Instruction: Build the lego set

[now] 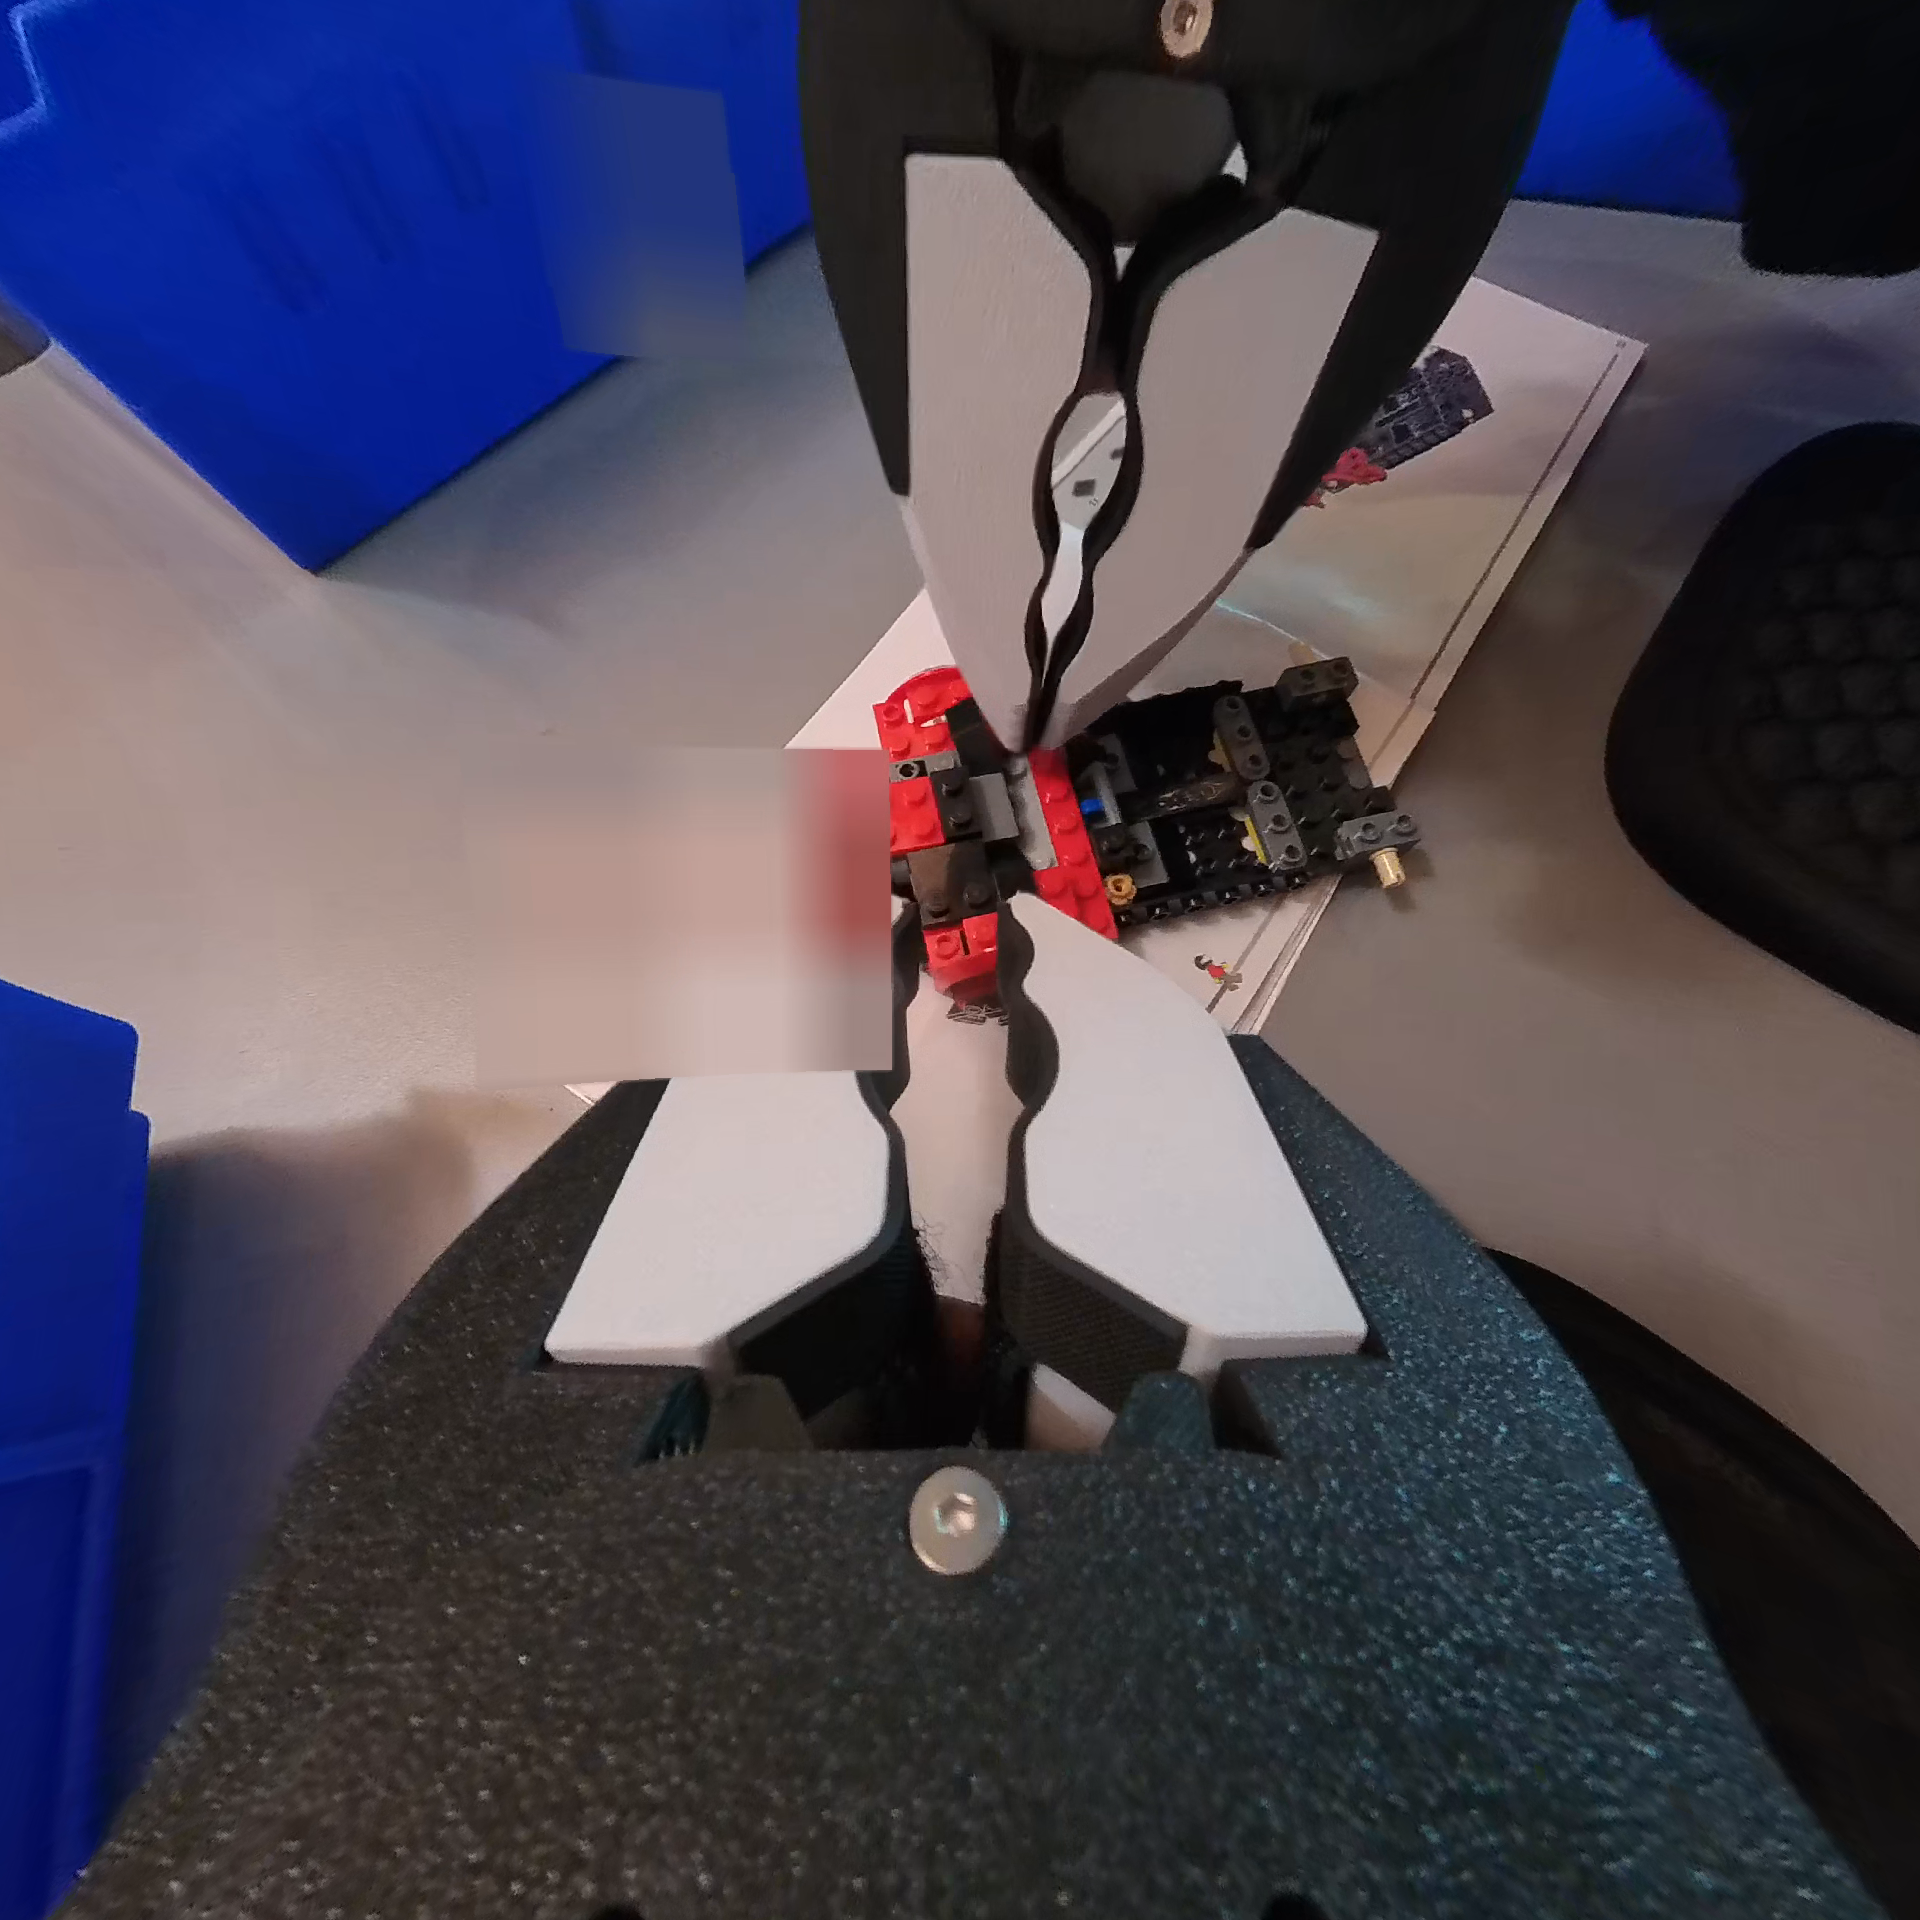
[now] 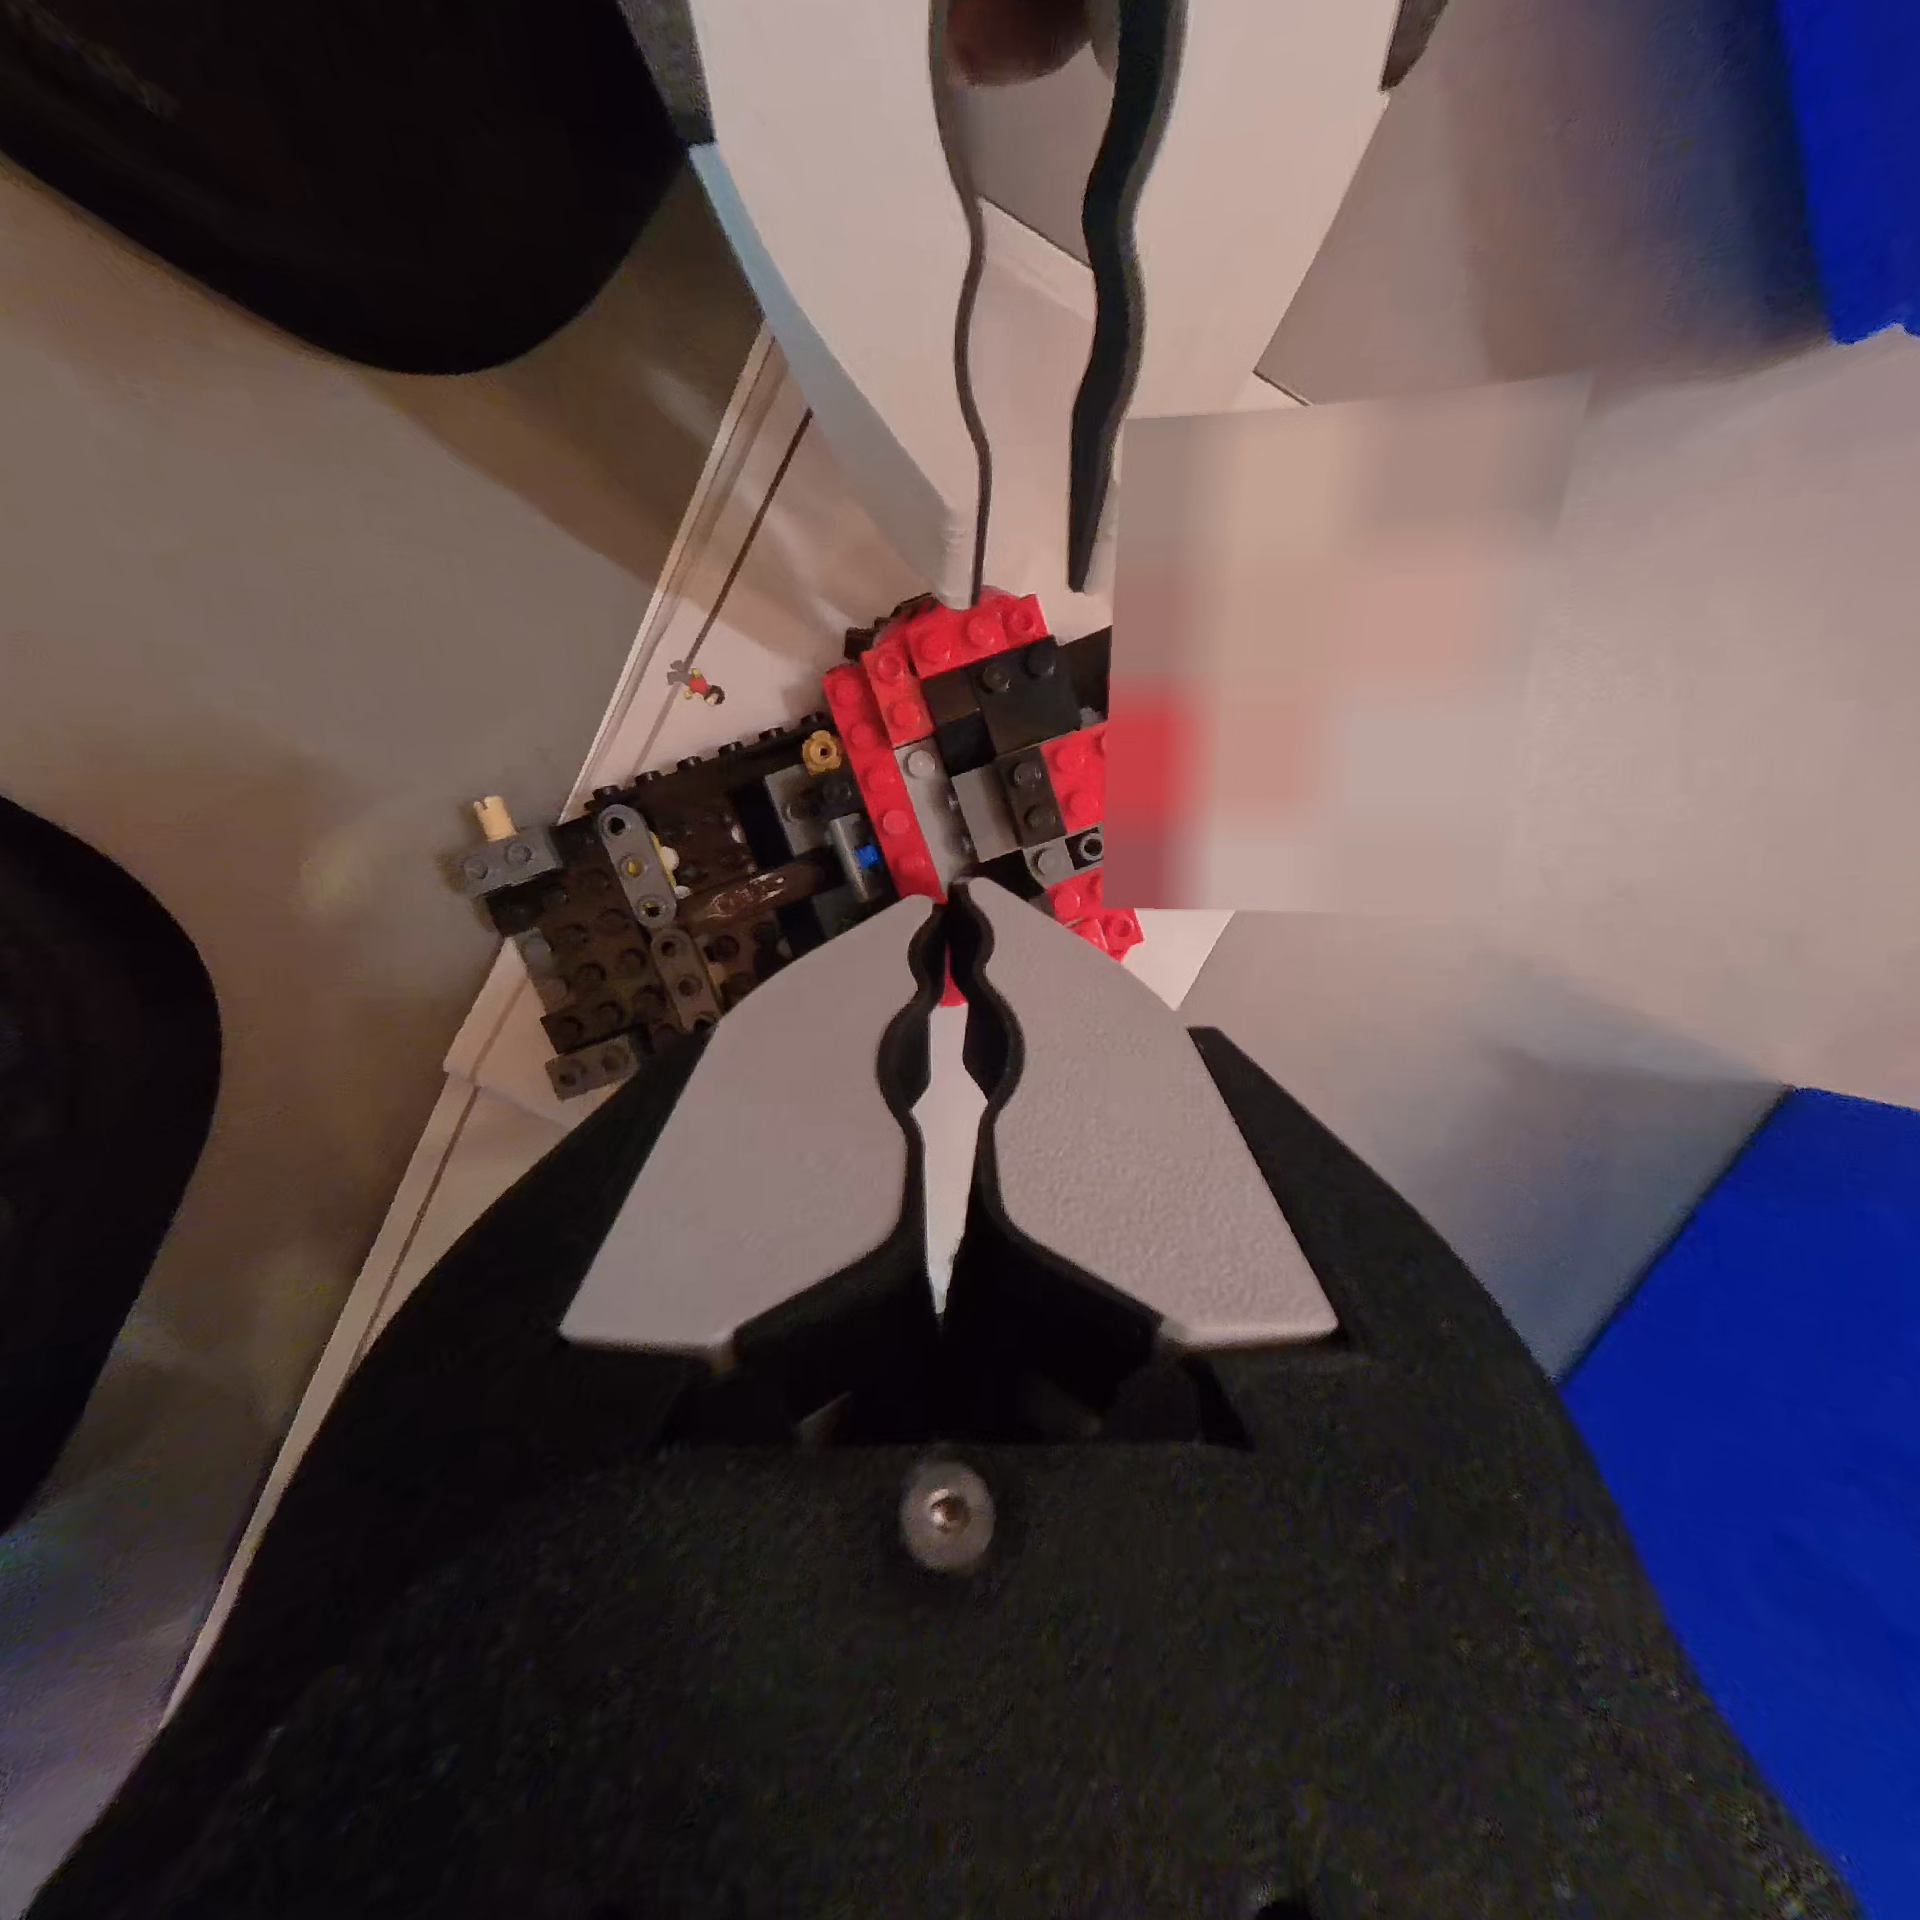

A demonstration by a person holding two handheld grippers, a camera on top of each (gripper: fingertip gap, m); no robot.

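Note:
A half-built lego model (image 1: 1143,821) lies on an instruction sheet (image 1: 1455,540), with a red and black end and a black and grey chassis. My left gripper (image 1: 966,935) reaches in from below; its jaws stand narrowly apart around the red end, and one tip is hidden by a blur patch. My right gripper (image 1: 1023,740) comes down from above, shut, with its tips on a grey piece on top of the red part. In the right wrist view the model (image 2: 779,862) lies ahead of my shut right gripper (image 2: 951,899), and the left gripper (image 2: 1029,587) grips the far red edge.
Blue bins stand at the upper left (image 1: 312,312) and lower left (image 1: 62,1351), and one shows in the right wrist view (image 2: 1766,1351). A black textured object (image 1: 1787,727) sits right of the sheet. Grey table (image 1: 312,831) surrounds the sheet. The tips of one gripper are about 5 cm away from the tips of the other. The black textured object (image 1: 1787,727) sits 15 cm or so from the ends of my right fingers.

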